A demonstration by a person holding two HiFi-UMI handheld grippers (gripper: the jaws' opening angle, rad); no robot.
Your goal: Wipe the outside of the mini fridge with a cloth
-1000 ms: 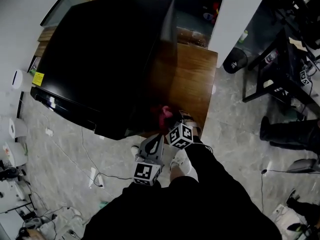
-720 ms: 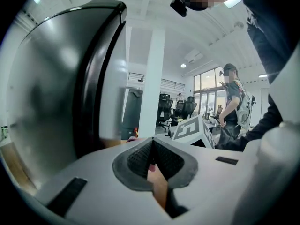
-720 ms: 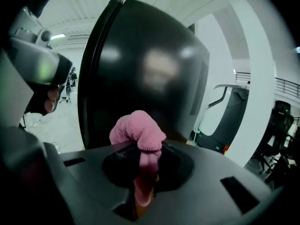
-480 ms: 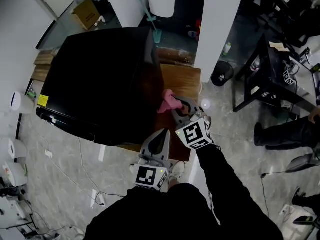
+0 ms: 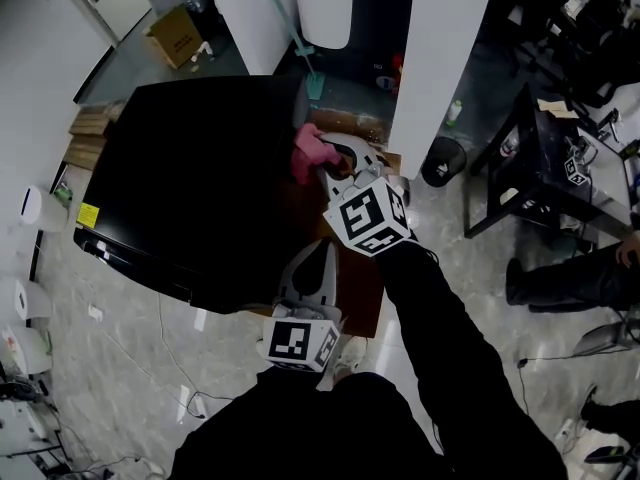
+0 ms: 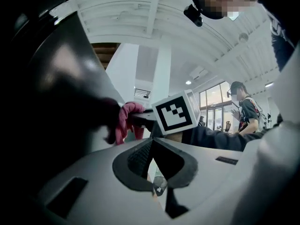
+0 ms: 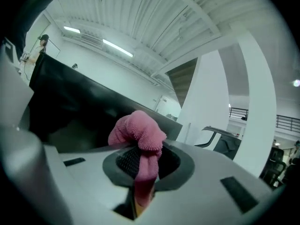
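Note:
The black mini fridge [image 5: 190, 188] stands on a low wooden platform [image 5: 366, 273]. A pink cloth [image 5: 309, 152] is pressed against the fridge's right side near its top back corner, and my right gripper [image 5: 327, 165] is shut on it. In the right gripper view the cloth [image 7: 138, 128] bulges out between the jaws, with the fridge's dark wall [image 7: 79, 102] behind it. My left gripper [image 5: 318, 255] hangs lower by the fridge's front right corner, shut and holding nothing. The left gripper view looks up past its closed jaws to the cloth [image 6: 125, 121] on the fridge [image 6: 56, 88].
A white pillar [image 5: 440, 58] rises just right of the fridge, with a black bin [image 5: 440, 160] at its foot. A black desk [image 5: 555, 168] and a seated person's legs [image 5: 565, 280] are at the right. A cardboard box [image 5: 178, 30] sits behind; cables [image 5: 185, 363] trail on the floor.
My right gripper has carried the pink cloth from the fridge's lower front corner up along its right side toward the back. The left gripper has stayed low beside the fridge.

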